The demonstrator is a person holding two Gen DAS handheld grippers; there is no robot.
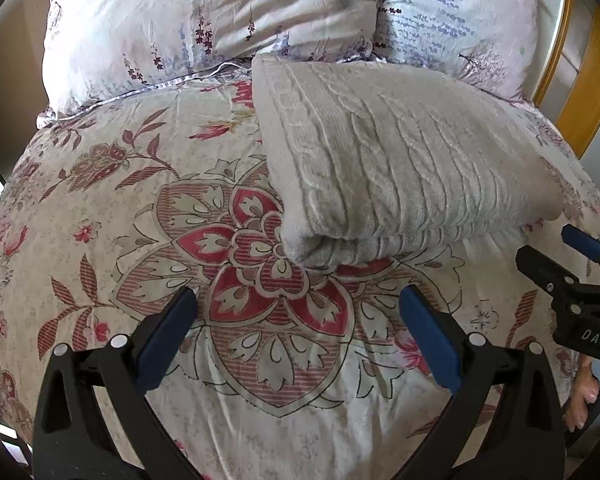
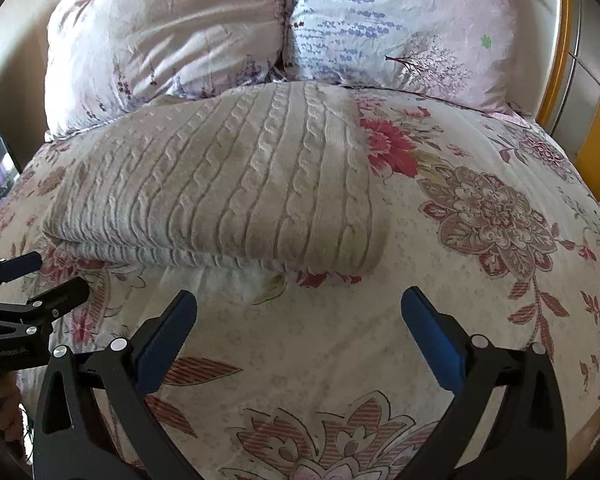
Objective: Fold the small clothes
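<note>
A cream cable-knit sweater [image 1: 400, 160] lies folded into a thick rectangle on the floral bedspread [image 1: 140, 208], its rolled edge toward me. My left gripper [image 1: 298, 300] is open just short of the sweater's near left corner, holding nothing. In the right wrist view the same sweater [image 2: 228, 184] sits ahead and to the left. My right gripper [image 2: 298, 300] is open over bare bedspread [image 2: 480, 208], short of the sweater's near edge. Each gripper shows in the other's view: the right gripper [image 1: 556, 250] at the right edge, the left gripper [image 2: 56, 274] at the left edge, both open.
Two floral pillows [image 1: 204, 20] [image 2: 400, 20] stand against the back, right behind the sweater. A yellow wooden bed frame [image 1: 580, 80] runs along the right. A hand [image 1: 584, 396] holds the right gripper's handle. The bedspread curves down toward the near edge.
</note>
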